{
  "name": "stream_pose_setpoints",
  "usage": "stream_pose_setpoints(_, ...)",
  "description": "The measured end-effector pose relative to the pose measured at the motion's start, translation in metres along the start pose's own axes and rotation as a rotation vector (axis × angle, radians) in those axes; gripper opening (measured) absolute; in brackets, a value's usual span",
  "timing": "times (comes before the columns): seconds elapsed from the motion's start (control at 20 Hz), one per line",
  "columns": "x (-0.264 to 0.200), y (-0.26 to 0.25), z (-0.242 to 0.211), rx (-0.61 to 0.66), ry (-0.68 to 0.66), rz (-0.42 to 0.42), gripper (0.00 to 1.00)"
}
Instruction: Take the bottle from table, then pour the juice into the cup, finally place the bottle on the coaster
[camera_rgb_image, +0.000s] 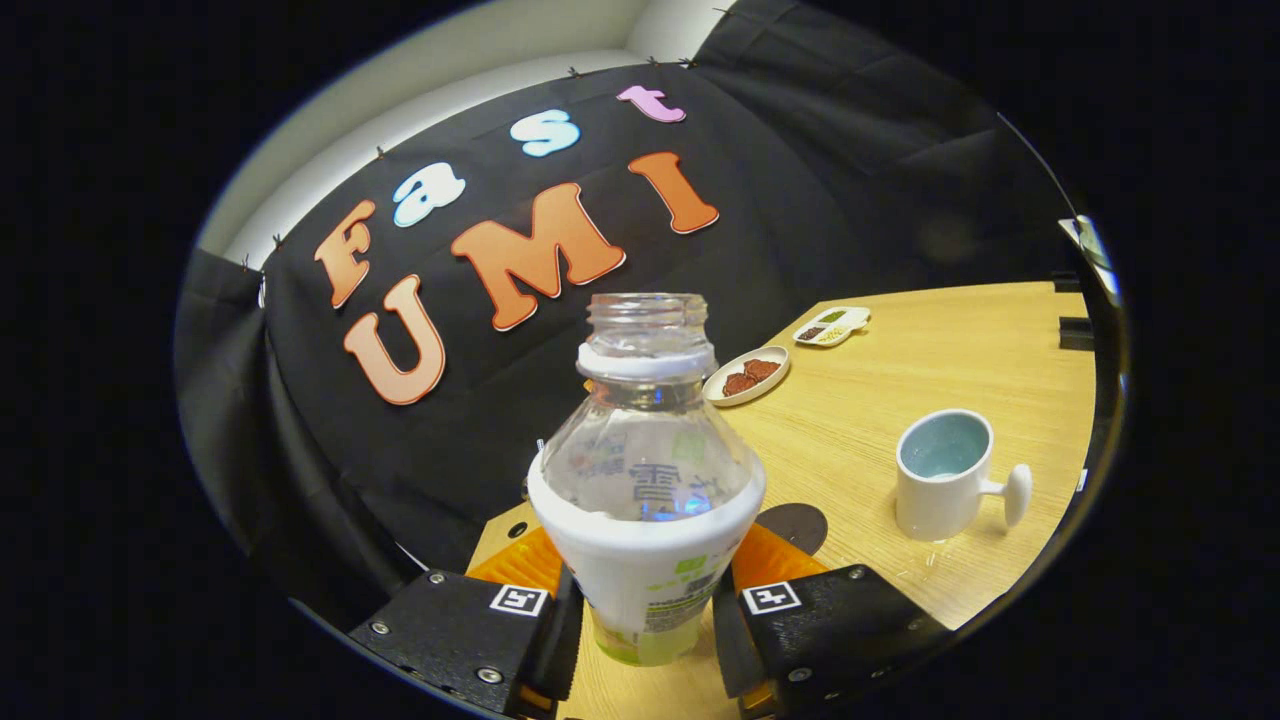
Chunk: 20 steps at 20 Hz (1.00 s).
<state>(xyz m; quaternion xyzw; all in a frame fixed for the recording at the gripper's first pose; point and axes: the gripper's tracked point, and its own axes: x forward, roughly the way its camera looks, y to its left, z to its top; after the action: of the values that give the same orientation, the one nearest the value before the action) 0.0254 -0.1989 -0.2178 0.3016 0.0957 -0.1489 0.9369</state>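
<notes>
The hand-held gripper (647, 610) clamps both fingers on the uncapped bottle (645, 480), the cup (945, 487) standing well apart on the bench (900, 380).

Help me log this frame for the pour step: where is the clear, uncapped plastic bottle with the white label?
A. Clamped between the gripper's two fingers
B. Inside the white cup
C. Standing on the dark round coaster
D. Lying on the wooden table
A: the clear plastic bottle sits upright between the gripper with both fingers pressed against its white label.
</notes>
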Motion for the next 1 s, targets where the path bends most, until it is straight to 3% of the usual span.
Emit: stream_pose_setpoints(1.0,0.037,-0.035,0.012,0.583,0.033,0.028,0.57)
